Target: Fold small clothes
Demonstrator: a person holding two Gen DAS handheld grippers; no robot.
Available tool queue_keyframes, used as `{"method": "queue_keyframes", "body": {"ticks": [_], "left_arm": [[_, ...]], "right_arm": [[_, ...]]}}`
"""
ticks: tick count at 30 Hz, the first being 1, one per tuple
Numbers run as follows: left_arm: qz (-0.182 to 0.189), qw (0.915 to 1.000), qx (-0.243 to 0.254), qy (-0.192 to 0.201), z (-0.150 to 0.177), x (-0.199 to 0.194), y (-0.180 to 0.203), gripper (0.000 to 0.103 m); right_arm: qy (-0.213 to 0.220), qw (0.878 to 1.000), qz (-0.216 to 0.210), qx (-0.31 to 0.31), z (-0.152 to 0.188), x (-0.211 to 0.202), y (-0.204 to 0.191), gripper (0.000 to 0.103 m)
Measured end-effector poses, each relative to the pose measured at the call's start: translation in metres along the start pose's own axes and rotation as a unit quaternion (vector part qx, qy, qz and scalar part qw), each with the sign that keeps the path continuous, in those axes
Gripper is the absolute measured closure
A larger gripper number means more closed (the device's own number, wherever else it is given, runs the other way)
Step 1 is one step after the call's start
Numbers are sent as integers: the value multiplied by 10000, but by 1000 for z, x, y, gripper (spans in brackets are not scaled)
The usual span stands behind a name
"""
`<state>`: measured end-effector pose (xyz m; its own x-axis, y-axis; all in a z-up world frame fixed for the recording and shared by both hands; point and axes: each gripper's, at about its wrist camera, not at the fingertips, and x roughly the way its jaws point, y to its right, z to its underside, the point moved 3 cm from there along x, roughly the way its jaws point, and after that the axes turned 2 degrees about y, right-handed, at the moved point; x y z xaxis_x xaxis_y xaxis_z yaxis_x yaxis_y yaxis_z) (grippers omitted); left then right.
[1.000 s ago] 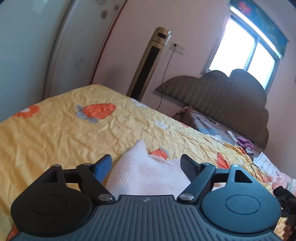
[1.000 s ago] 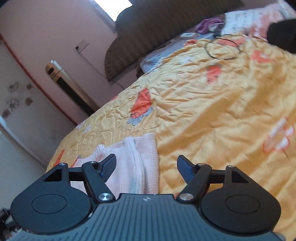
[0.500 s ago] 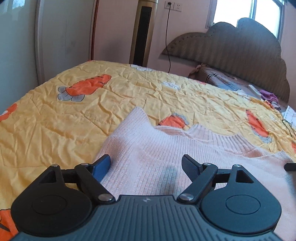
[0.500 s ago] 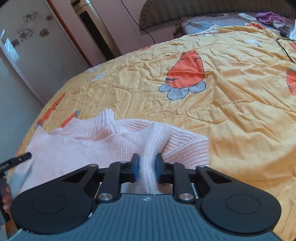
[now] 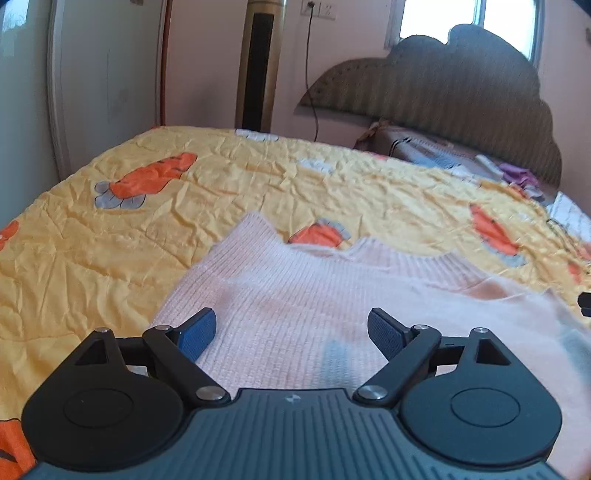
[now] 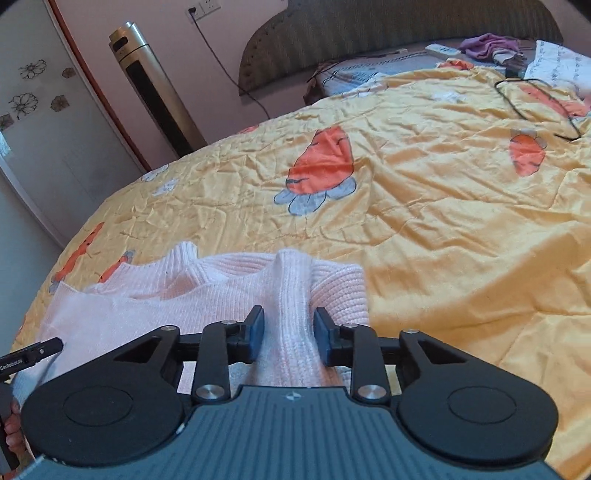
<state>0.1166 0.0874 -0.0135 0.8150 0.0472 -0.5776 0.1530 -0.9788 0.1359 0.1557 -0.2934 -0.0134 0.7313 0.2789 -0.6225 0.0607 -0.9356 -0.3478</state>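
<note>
Here, garment: one pale pink knit sweater (image 5: 295, 310) lies on the bed, near its close edge, its ribbed collar toward the headboard.
Right gripper (image 6: 289, 334): jaws narrowed onto a raised ridge of the sweater's knit, which stands bunched between the pads; the gap that remains is filled with fabric.
Left gripper (image 5: 291, 330): jaws spread wide over the flat part of the sweater, holding nothing.
Surface: a bed under a wrinkled yellow quilt (image 6: 424, 221) printed with orange carrots on grey leaves; at least four carrots show in the right wrist view.
Cable: one thin black cord (image 6: 535, 99) looped on the quilt toward the pillow end.
Head of bed: one scalloped grey-brown headboard (image 5: 443, 92); before it a striped pillow (image 6: 354, 75), a white remote (image 6: 443, 50) and a purple cloth (image 6: 487, 42).
Room: pink walls; one tall gold tower fan (image 6: 155, 88) standing at the far side of the bed, its cord running up to a wall socket (image 6: 203, 9).
Window: one bright window (image 5: 465, 22) above the headboard.
Wardrobe: one pale door (image 6: 40, 110) with flower stickers, left of the fan.
</note>
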Motion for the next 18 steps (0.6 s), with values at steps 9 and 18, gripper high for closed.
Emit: {"method": "queue_keyframes", "body": {"ticks": [9,18], "left_arm": [[-339,9959,562,-625,3,58,25,11],[-280,9957,731,-494,10,72,21,1]], "right_arm": [[308,9896,-312,-1370,2,2,-85,23],[-61,9847,322,-1711,33,52,-68,13]]}}
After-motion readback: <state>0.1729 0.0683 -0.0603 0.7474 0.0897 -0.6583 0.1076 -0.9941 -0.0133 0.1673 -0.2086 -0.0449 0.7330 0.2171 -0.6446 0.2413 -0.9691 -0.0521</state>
